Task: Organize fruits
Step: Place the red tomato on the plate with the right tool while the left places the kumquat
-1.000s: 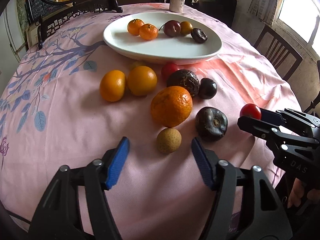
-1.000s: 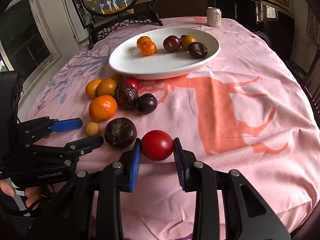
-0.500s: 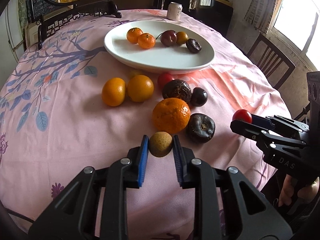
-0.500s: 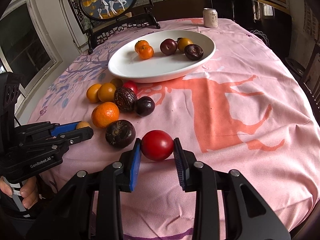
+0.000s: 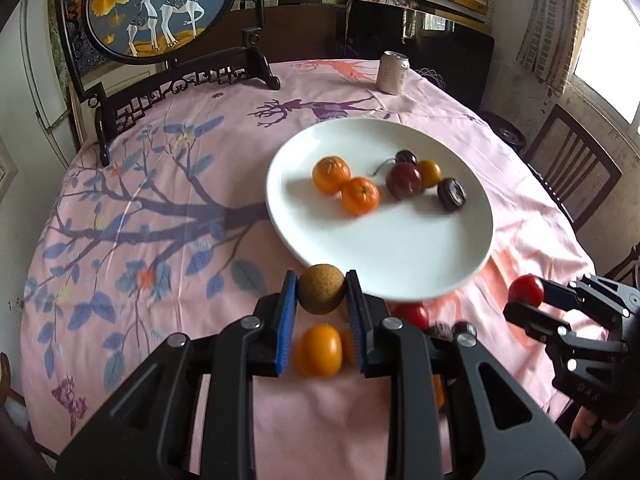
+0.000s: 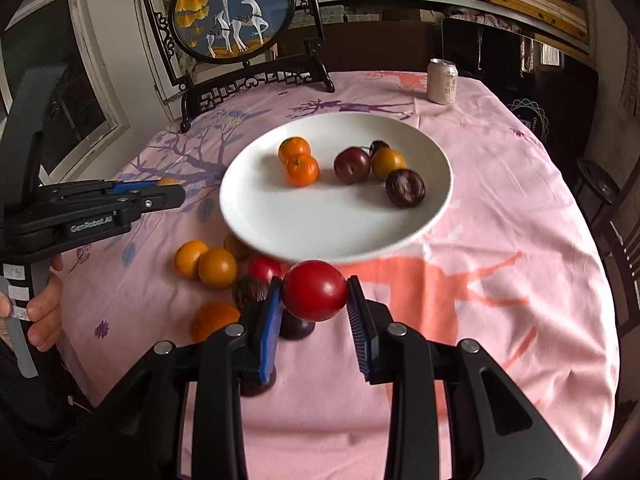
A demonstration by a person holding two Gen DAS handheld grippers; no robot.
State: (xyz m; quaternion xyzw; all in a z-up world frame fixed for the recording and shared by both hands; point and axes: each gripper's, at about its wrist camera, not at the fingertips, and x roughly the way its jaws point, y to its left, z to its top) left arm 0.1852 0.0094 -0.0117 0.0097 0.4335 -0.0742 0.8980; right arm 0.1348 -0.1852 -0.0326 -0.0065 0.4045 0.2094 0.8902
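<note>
"GenRobot.AI" is read in white on the left tongs (image 5: 321,302), which are clamped tight on a small tan fruit (image 5: 321,288) held above the table (image 6: 500,208), just short of the near rim of the white plate (image 5: 384,256). The right tongs (image 6: 314,300), lettered "DAS" as far as can be read, are closed on a red tomato (image 6: 315,290), likewise held up before the plate's near rim. Writing on the can (image 6: 443,81) at the far edge is too small to be read.
</note>
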